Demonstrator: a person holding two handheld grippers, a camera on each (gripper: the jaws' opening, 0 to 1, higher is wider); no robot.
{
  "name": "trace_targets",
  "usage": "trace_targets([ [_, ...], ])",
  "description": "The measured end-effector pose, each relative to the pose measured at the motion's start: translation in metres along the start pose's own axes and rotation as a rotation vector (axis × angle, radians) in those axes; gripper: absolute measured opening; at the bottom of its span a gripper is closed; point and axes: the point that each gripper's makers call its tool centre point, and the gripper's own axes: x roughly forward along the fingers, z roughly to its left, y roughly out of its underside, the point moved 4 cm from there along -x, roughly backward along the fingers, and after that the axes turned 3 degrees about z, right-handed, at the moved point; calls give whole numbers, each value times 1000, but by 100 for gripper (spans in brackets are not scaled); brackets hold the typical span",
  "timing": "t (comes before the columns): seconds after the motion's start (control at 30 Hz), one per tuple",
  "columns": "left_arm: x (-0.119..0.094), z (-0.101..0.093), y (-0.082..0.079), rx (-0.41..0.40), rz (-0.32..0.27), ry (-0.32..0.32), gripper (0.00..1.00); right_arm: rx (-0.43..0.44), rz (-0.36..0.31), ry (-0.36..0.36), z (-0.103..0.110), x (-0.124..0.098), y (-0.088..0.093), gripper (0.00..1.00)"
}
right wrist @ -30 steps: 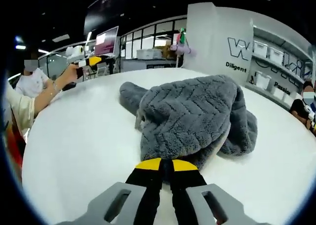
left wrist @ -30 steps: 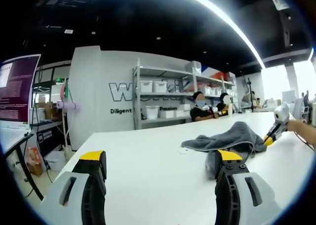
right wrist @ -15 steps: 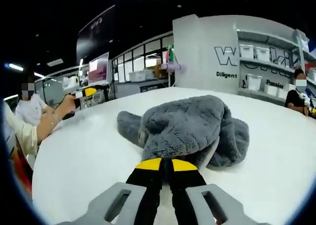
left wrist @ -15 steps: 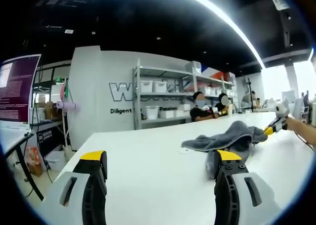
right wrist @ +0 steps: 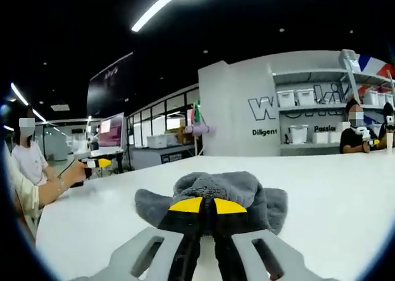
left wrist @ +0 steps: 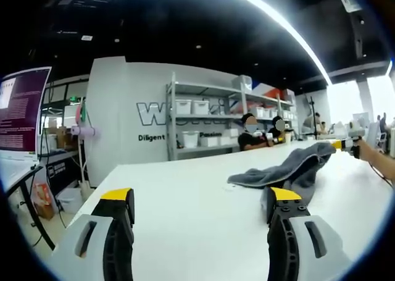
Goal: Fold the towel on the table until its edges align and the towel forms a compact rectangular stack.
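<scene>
My right gripper [right wrist: 207, 205] had its jaws pinched tight on an edge of the grey towel [right wrist: 213, 194], holding that part up off the white desk [right wrist: 321, 194], while my left gripper [left wrist: 200, 201] hung off to the side with its jaws wide and nothing between them. The towel sat in a rumpled heap near the middle of the desk, one end raised and the rest trailing on the surface. I judged the folding barely begun: no edges aligned, no flat layers, all spreading and folding left.

Ceiling strip light [left wrist: 278, 18] glaring; dark ceiling; strong fisheye bending at edges.
</scene>
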Motion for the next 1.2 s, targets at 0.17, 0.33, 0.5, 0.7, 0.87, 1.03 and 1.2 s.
trace_targets([
  [0.17,0,0,0,2,0,-1,87,-49,-81,2,3,-5,-15,1],
  [0.33,0,0,0,1,1,-2,87,-99,-112,21,5,-6,-21,1],
  [0.5,0,1,1,3,4,-4,87,-144,-166,41,3,-10,-30,1],
  [0.7,1,3,1,4,7,-6,87,-206,-225,59,2,-15,-41,1],
  [0.87,1,2,2,5,9,-7,87,-274,-267,77,4,-18,-49,1],
  [1.03,2,2,3,5,13,-7,87,-370,-294,119,4,-22,-56,1],
  [1.2,2,2,4,8,16,-8,86,-457,-318,155,7,-26,-63,1],
])
